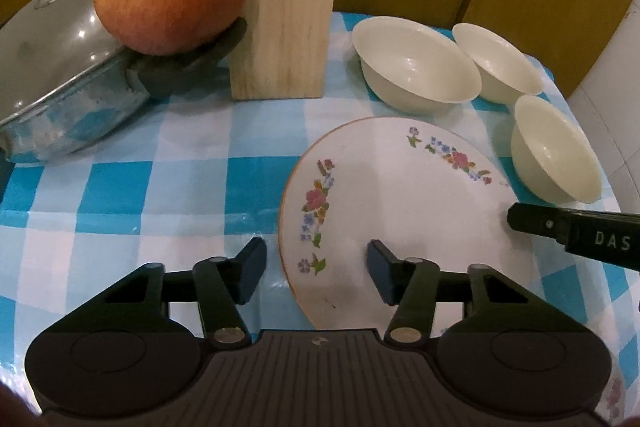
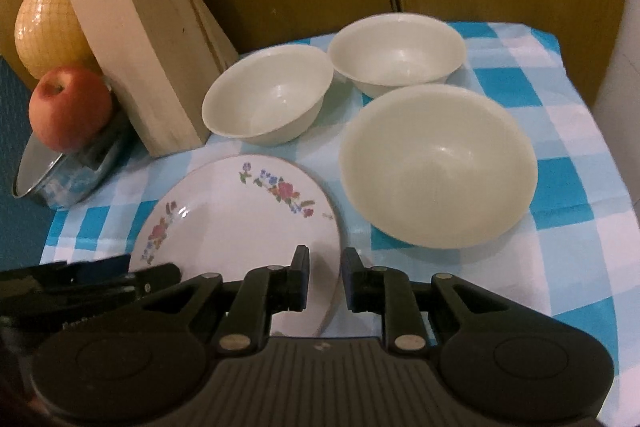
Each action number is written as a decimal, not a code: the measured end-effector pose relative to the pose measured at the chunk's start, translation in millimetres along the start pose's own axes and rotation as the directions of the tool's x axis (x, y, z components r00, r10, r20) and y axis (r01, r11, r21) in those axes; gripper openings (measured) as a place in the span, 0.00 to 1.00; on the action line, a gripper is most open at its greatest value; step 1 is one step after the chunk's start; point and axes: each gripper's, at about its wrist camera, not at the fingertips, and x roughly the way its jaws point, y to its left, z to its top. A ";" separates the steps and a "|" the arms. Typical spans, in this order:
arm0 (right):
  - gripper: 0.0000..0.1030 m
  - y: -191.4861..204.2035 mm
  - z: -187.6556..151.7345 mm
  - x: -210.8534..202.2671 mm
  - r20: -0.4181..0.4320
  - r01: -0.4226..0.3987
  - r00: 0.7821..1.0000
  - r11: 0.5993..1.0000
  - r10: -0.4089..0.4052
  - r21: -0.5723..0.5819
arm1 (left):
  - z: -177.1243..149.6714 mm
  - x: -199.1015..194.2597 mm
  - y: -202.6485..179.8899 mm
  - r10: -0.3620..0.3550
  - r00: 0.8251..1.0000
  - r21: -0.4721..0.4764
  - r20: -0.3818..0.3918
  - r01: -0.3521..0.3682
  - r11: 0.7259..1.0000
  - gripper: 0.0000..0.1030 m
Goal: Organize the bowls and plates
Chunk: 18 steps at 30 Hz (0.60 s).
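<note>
Plate point(image 2: 240, 223) rim lies between right gripper point(image 2: 325, 277) fingers.

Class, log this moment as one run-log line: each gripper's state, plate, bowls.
left gripper: open, straddling plate rim | right gripper: open at plate edge | floral plate: on cloth | bowls: three, unstacked

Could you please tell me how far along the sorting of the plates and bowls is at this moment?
Nothing looks stacked so far: the three cream ceramic bowls sit separately on the blue checked tablecloth. In hand: the right gripper straddles the rim of the white floral plate, jaws narrow; the left gripper is open over its opposite edge. Moving the plate and nesting the bowls remain.
</note>
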 end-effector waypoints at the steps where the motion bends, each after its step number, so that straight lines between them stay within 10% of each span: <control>1: 0.16 0.0 -1.0 1.4 -0.007 -0.002 1.000 1.000 0.002 0.000 | 0.1 0.4 -0.3 -0.003 1.000 0.002 0.001 0.003 1.000 0.56; 18: 0.21 3.8 -8.0 4.3 -0.002 -0.015 1.000 0.999 0.015 -0.040 | -3.1 0.5 -6.5 -0.013 1.000 0.047 0.018 0.012 0.999 0.63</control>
